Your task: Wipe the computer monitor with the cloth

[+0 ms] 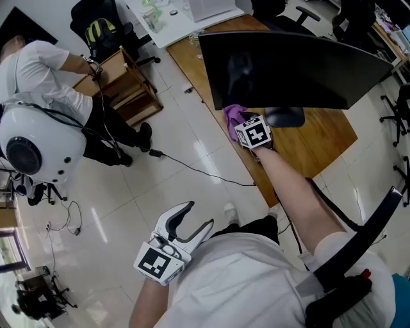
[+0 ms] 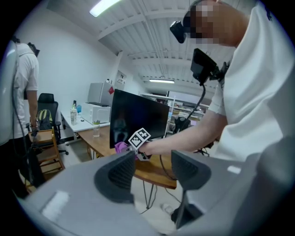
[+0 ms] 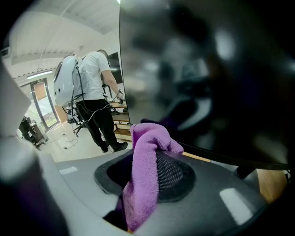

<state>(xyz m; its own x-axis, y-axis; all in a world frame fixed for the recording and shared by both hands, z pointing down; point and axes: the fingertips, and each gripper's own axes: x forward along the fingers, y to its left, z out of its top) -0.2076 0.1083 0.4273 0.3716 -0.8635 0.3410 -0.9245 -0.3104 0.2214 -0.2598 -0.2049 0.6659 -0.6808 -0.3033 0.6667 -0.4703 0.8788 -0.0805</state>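
Note:
A black computer monitor stands on a wooden desk, its dark screen facing me. My right gripper is shut on a purple cloth at the screen's lower left edge. In the right gripper view the purple cloth hangs pinched between the jaws, close against the dark screen. My left gripper hangs low beside my body over the floor, open with nothing between its fingers; in the left gripper view it points toward the monitor from a distance.
A person in a white shirt stands at the left by a wooden stand. A white machine is at far left. A cable runs across the tiled floor. A white table is behind the desk.

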